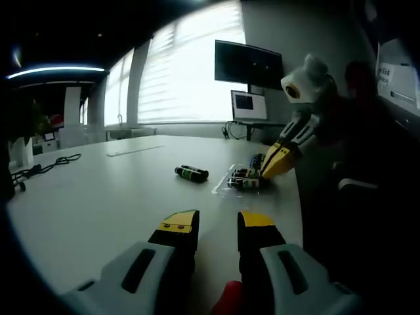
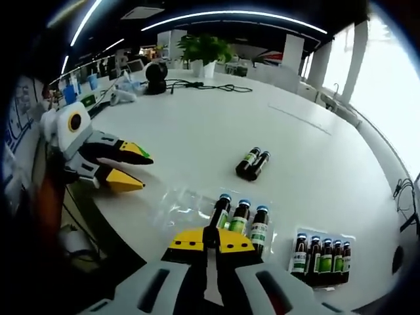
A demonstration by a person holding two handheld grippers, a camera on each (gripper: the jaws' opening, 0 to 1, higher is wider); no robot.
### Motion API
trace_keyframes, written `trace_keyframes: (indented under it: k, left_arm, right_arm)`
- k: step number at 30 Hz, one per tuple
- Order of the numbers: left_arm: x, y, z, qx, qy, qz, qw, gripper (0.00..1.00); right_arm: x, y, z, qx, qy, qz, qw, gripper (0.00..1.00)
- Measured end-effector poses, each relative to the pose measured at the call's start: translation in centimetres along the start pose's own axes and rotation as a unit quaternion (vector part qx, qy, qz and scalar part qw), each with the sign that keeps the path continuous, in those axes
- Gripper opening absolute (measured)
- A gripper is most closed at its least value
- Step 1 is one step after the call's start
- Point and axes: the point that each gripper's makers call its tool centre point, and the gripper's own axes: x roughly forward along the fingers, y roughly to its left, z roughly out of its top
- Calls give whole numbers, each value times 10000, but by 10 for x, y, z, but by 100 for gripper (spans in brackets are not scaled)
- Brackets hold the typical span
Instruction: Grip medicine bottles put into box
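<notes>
Your left gripper [image 1: 217, 226] hangs low over the near table edge, released, jaws apart with nothing between them. In the right gripper view it shows at the left, well apart from the bottles.

Right of that, in the right gripper view, a loose pair of bottles [image 2: 252, 163] lies side by side on the open table, toward the middle. Nearer you sits the clear tray [image 2: 180, 200], with three bottles [image 2: 241, 220] in it, blue caps pointing away. Your right gripper [image 2: 211, 241] is at their bases, its yellow tips drawn together; whether they pinch a bottle or just rest closed, I cannot tell. Before you let go, seat the bottle parallel to its neighbours and flat in the tray, then back straight out so you don't nudge the row.

Farther right, a second filled pack [image 2: 321, 256] holds five bottles.

The white table [image 2: 197, 125] is smooth and glossy, so loose bottles may roll. Cables [image 2: 203, 85] and a plant [image 2: 207, 49] sit at its far end; in the left gripper view, bright blinds [image 1: 190, 65] and two monitors [image 1: 248, 65] stand beyond.
</notes>
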Motion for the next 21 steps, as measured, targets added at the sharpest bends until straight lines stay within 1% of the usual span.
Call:
trace_keyframes:
  k: [2, 5, 17, 18, 19, 20, 21]
  left_arm:
    - [0, 0, 0, -4, -5, -1, 10000, 17]
    - [0, 0, 0, 1, 0, 0, 10000, 17]
    - [0, 0, 0, 2, -9, 14, 10000, 17]
    - [0, 1, 0, 0, -6, 18, 10000, 17]
    - [0, 1, 0, 0, -6, 19, 10000, 17]
    - [0, 0, 0, -3, -12, 15, 10000, 17]
    - [0, 0, 0, -2, -9, 13, 10000, 17]
  right_arm:
    - [-2, 0, 1, -59, 15, -44, 10000, 1]
    - [0, 0, -2, 31, 65, -2, 10000, 0]
    - [3, -1, -3, 229, -19, 52, 9997, 0]
    - [4, -1, -4, 243, -6, 69, 9997, 0]
    - [5, 1, -9, 249, 108, 99, 9996, 0]
    - [5, 0, -11, 161, 70, 80, 9998, 0]
    - [2, -1, -12, 284, 86, 49, 9995, 0]
